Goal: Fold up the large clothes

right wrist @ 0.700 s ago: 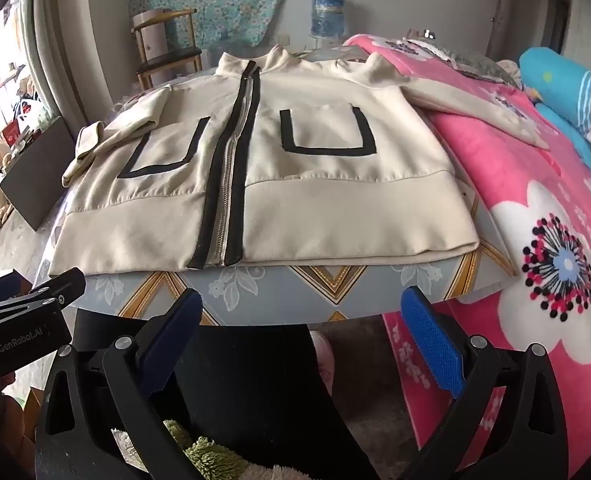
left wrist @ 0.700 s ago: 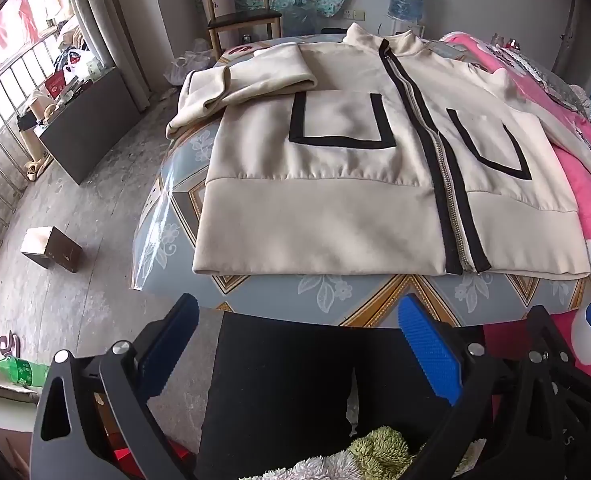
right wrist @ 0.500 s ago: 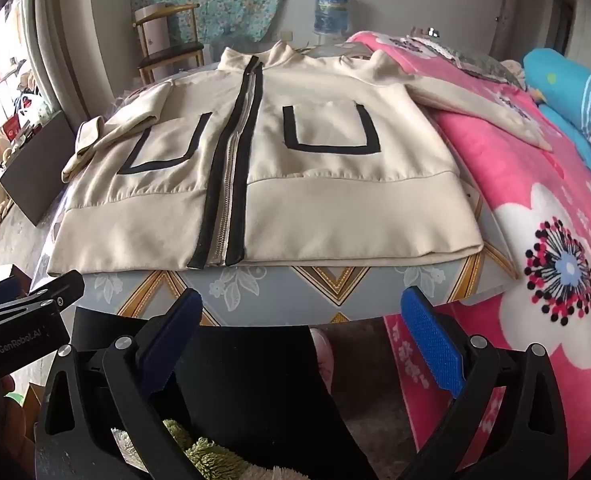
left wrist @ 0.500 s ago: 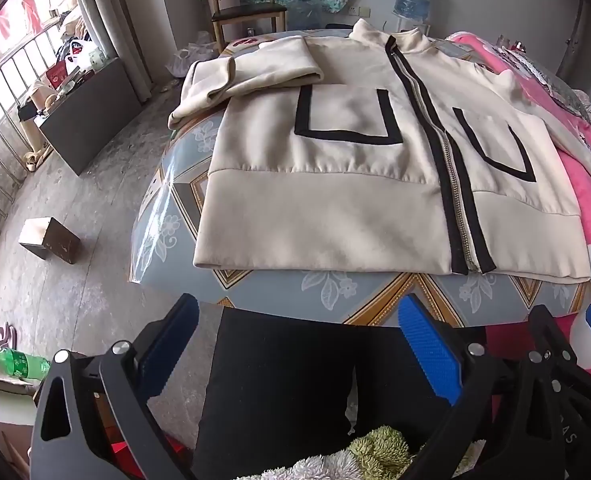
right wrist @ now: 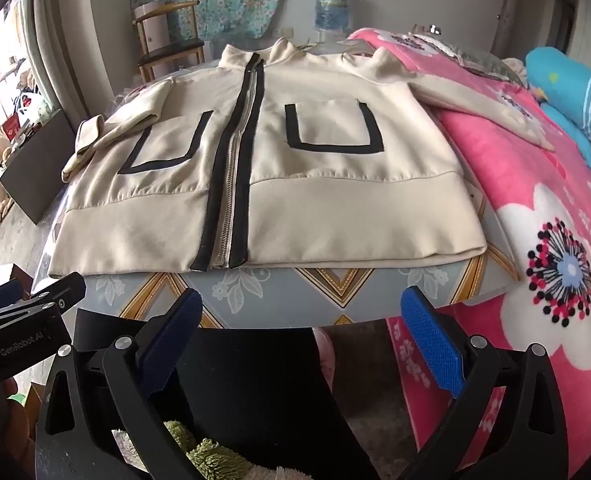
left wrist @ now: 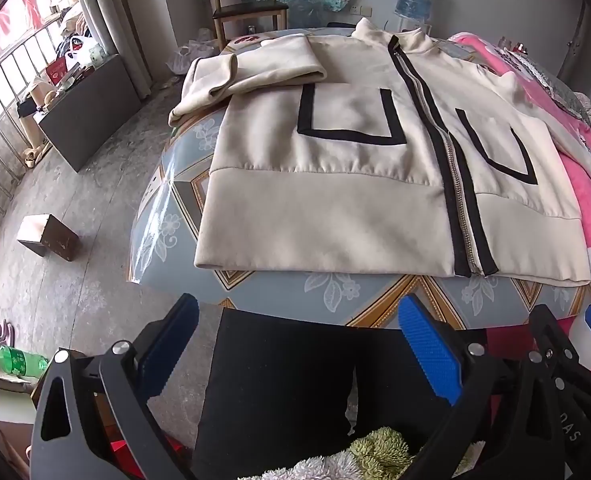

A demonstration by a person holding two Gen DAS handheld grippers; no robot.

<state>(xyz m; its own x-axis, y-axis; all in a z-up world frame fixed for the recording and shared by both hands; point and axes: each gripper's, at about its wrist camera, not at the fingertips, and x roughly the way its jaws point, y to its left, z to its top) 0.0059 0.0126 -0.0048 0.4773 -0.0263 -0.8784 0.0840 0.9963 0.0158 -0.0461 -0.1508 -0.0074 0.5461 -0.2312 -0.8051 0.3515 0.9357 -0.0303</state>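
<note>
Two views put us at the near edge of the round table [left wrist: 167, 216]. In the left wrist view, our left gripper [left wrist: 299, 340] hangs spread and empty short of the cream zip jacket [left wrist: 327, 208], which lies flat, front up, one sleeve [left wrist: 255, 68] already folded across the chest; the hem has drawn closer than a moment ago. In the right wrist view, our right gripper [right wrist: 301, 330] is likewise spread, the other sleeve [right wrist: 475, 100] still trailing onto the pink blanket [right wrist: 535, 200]. We judge folding that sleeve comes next.
</note>
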